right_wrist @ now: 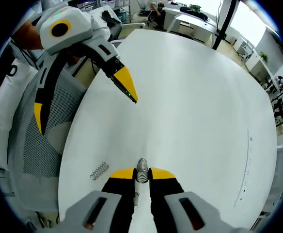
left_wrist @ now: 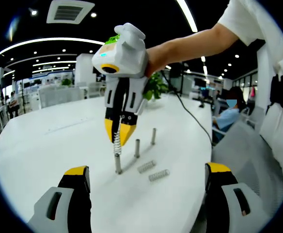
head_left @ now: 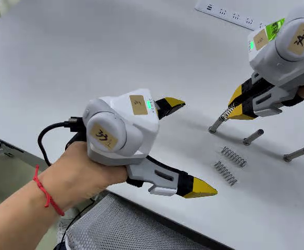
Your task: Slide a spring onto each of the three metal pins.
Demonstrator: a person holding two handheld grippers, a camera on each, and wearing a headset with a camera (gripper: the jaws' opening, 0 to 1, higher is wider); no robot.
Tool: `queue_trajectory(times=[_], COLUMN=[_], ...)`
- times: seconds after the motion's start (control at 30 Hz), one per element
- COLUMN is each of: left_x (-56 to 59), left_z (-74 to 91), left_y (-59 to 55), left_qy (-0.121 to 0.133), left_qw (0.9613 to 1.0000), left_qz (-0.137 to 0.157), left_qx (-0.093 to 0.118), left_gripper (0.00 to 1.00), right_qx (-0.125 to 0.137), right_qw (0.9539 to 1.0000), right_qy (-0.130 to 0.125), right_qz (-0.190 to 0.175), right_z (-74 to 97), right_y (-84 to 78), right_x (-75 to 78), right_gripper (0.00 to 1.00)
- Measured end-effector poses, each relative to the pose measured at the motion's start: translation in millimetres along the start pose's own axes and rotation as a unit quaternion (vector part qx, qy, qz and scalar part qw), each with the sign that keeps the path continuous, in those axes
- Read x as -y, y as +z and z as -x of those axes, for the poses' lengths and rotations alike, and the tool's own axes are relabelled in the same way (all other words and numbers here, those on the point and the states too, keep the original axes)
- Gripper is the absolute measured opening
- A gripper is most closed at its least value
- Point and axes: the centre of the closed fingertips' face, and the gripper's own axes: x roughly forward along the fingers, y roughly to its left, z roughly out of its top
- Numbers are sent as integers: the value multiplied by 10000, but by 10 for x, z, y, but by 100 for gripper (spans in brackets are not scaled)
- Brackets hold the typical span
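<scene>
Held spring: a spring (left_wrist: 117,145) hangs from the tips of the right claw (left_wrist: 119,132), its lower end meeting the top of the nearest pin (head_left: 214,125). Whether the coil is already over the pin's tip is too small to tell.
Right claw: clamped on the spring's upper end. In the right gripper view the coil stands between the yellow tips and the pin below is mostly hidden by them.
Other pins: two more pins (head_left: 253,136) (head_left: 296,154) stand bare in a row beyond the first. They stand upright in the left gripper view but look tilted in the head view.
Loose springs: two springs (head_left: 233,156) (head_left: 225,173) lie side by side on the bench (head_left: 115,47), just beside the pins.
Left claw: the left claw (head_left: 188,146) hovers by the bench's near edge with jaws wide apart, nothing between them, well apart from the pins.
Hand: a hand (head_left: 84,174) grips its body, and a black cable (head_left: 45,138) trails from the back.
Far edge: a white power strip (head_left: 230,14), cut off by the right claw.
</scene>
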Motion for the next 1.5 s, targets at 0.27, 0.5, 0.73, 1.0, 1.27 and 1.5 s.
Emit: queue_trajectory(times=[0.27,0.5,0.73,1.0,1.27,1.5], left_x=[8,28,38,44,36,32], left_z=[2,0,-9,-13,-10,-4], left_y=[-18,-30,-36,-39,-44,-50], left_qy=[-7,-24,-39,-52,-42,-34], left_qw=[10000,10000,10000,9999,9999,9999], left_qz=[29,59,71,94,104,120], left_qx=[11,30,37,60,47,52], left_gripper=[100,100,100,100,100,100], right_qx=[3,-29,-37,-11,-39,-77], right_qw=[10000,10000,10000,10000,10000,9999], right_qy=[27,46,58,72,66,80], right_qz=[-27,7,8,2,57,65], right_z=[-70,-111,-158,-238,-331,-407], right_y=[1,-5,-10,-20,-37,-75], right_x=[-2,-26,-54,-58,-60,-52], right_gripper=[12,12,12,12,12,12])
